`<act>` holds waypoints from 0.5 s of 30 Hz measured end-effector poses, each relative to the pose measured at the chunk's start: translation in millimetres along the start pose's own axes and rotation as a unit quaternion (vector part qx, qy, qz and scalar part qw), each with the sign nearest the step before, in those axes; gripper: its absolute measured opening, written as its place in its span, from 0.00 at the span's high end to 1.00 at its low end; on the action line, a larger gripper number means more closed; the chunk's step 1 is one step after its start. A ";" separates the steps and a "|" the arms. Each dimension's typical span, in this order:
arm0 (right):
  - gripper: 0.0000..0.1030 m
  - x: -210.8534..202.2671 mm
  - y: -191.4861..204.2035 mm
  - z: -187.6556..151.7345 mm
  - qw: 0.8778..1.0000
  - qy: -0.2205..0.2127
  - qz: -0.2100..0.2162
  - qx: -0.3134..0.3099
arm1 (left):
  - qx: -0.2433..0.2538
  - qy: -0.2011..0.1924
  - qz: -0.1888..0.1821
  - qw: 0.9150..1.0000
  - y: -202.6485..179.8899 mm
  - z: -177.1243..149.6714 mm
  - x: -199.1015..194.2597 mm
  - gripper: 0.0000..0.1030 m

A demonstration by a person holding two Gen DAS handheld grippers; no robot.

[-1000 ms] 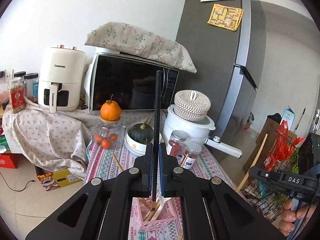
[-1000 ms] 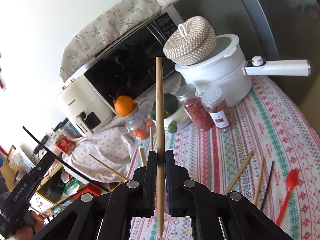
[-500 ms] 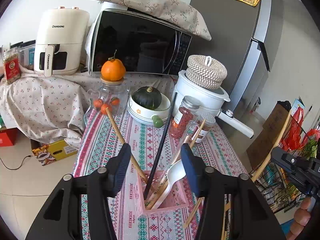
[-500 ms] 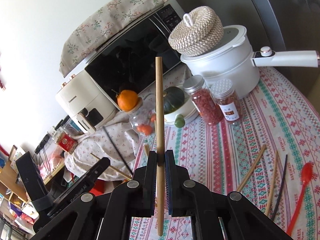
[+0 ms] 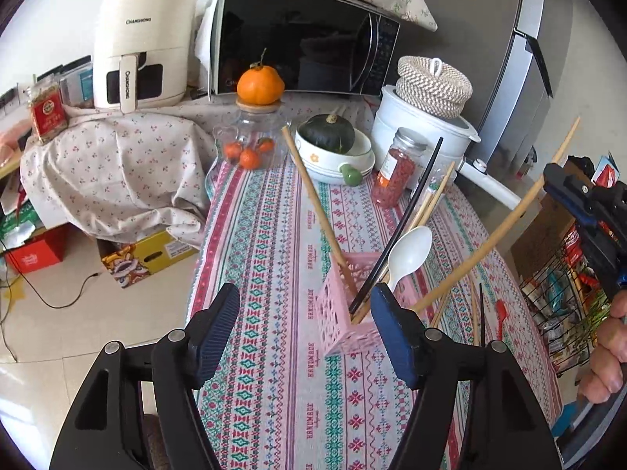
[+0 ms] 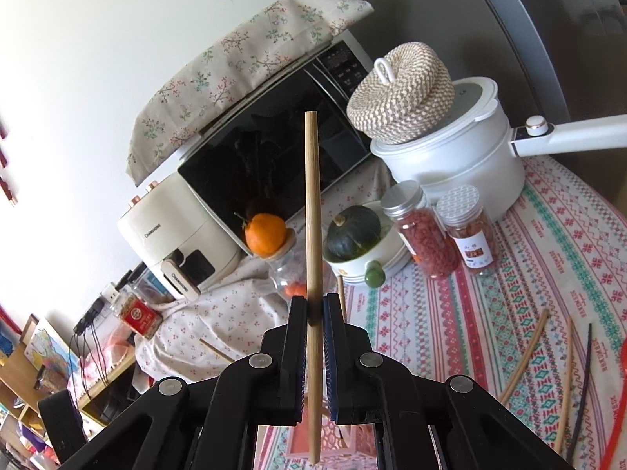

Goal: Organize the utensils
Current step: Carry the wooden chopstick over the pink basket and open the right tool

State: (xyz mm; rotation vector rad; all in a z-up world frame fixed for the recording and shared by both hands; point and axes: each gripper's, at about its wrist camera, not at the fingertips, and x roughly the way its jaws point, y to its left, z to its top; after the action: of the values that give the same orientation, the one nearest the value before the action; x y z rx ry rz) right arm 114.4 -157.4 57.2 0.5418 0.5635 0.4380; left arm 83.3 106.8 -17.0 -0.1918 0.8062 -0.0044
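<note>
Now the left gripper [image 5: 305, 313] has let go: a second ago its jaws were clamped on a black chopstick [image 5: 395, 227], and they are opening, with nothing pressed between the pads. The black chopstick stands slanted in the pink basket [image 5: 337, 313], leaning to the right beside a white spoon [image 5: 409, 252] and several bamboo chopsticks already inside. The view has tipped from the microwave [image 5: 298, 39] down onto the patterned tablecloth [image 5: 274, 235], so the basket sits just ahead of the spread fingers. That delivery looks finished, and the left tool is free for another pick. The right gripper [image 6: 314, 313] has not changed: its jaws are pinched on a bamboo chopstick [image 6: 312, 215], held upright as before, its lower tip hanging over what appears to be the pink basket's top [image 6: 333, 446]. Judging by this, that stick goes in next. More remains loose on the cloth to the right: bamboo sticks [image 6: 525, 356], another black one [image 6: 584, 384] and a red spoon [image 5: 501, 309].
</note>
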 end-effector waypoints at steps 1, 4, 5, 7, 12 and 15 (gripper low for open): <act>0.94 2.7 1.8 -0.8 1.000 -0.003 -0.001 -0.001 | 0.000 0.006 0.001 1.000 2.8 -2.8 0.5 0.30; 0.94 11.6 6.6 -3.5 1.000 -0.010 -0.009 -0.008 | 0.004 0.021 0.006 1.000 9.3 -9.5 2.3 0.30; 0.94 14.7 8.8 -4.8 1.000 -0.012 -0.014 -0.013 | 0.005 0.025 0.005 1.000 10.8 -11.4 2.8 0.30; 0.94 21.4 14.4 -7.9 0.999 -0.012 -0.024 -0.026 | 0.006 0.032 0.004 0.999 12.2 -14.7 3.9 0.30; 0.94 41.1 27.6 -20.9 0.998 0.004 -0.036 -0.051 | 0.014 0.040 -0.001 0.999 10.7 -17.5 4.7 0.30; 0.94 54.2 34.8 -28.9 0.996 0.017 -0.048 -0.071 | 0.014 0.042 -0.008 0.999 9.5 -17.9 4.5 0.30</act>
State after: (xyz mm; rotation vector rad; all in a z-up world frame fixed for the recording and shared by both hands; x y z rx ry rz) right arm 129.9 -91.8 36.4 0.3708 0.5836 0.3937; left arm 72.9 112.8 -34.0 -0.1724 0.8871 -0.0400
